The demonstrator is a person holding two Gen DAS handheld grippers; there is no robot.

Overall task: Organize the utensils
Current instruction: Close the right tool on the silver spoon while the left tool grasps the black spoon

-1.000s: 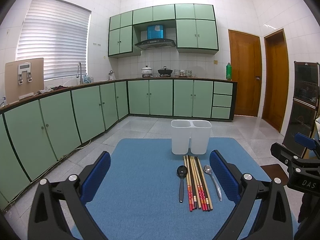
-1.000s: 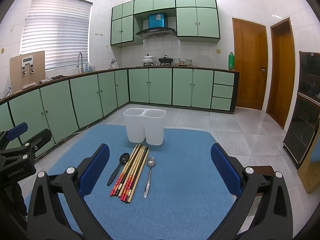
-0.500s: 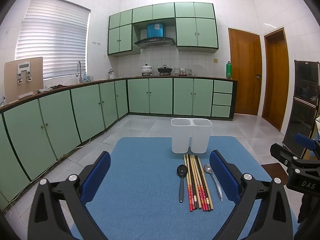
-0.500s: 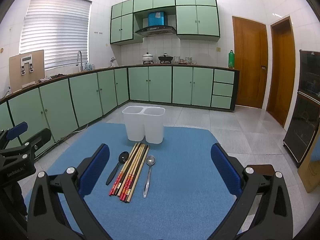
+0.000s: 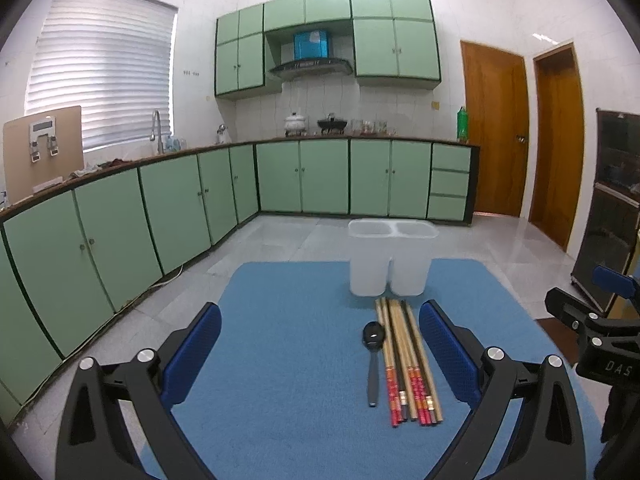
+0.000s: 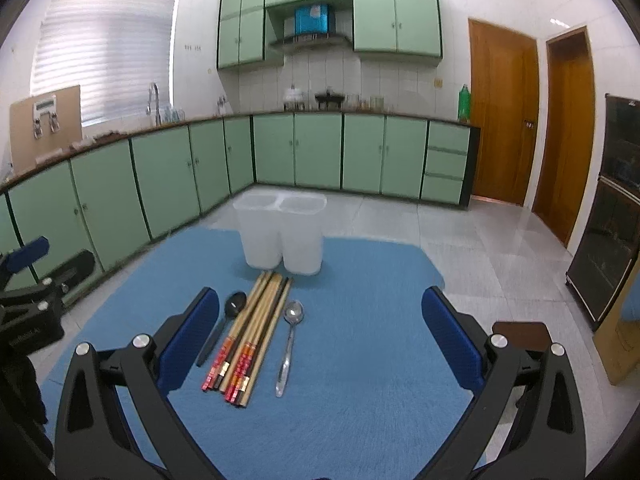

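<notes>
A white two-compartment utensil holder (image 5: 390, 262) (image 6: 282, 236) stands upright at the far side of the blue mat (image 5: 280, 360) (image 6: 360, 360). In front of it lie a bundle of chopsticks (image 5: 406, 364) (image 6: 250, 340), a black spoon (image 5: 373, 356) (image 6: 224, 326) to their left and a metal spoon (image 6: 290, 344) to their right. In the left wrist view the metal spoon is hidden behind a finger. My left gripper (image 5: 320, 350) is open and empty above the mat, left of the utensils. My right gripper (image 6: 320, 336) is open and empty, with the utensils between its fingers.
The mat lies on a table in a kitchen with green cabinets (image 5: 168, 216) along the left and back walls. Two wooden doors (image 5: 520, 144) are at the right. A dark cabinet (image 6: 612, 208) stands at the far right.
Both grippers have moved forward and dropped a little toward the utensils. The right one has shifted more, so the utensils look larger and nearer. Both stay open.
</notes>
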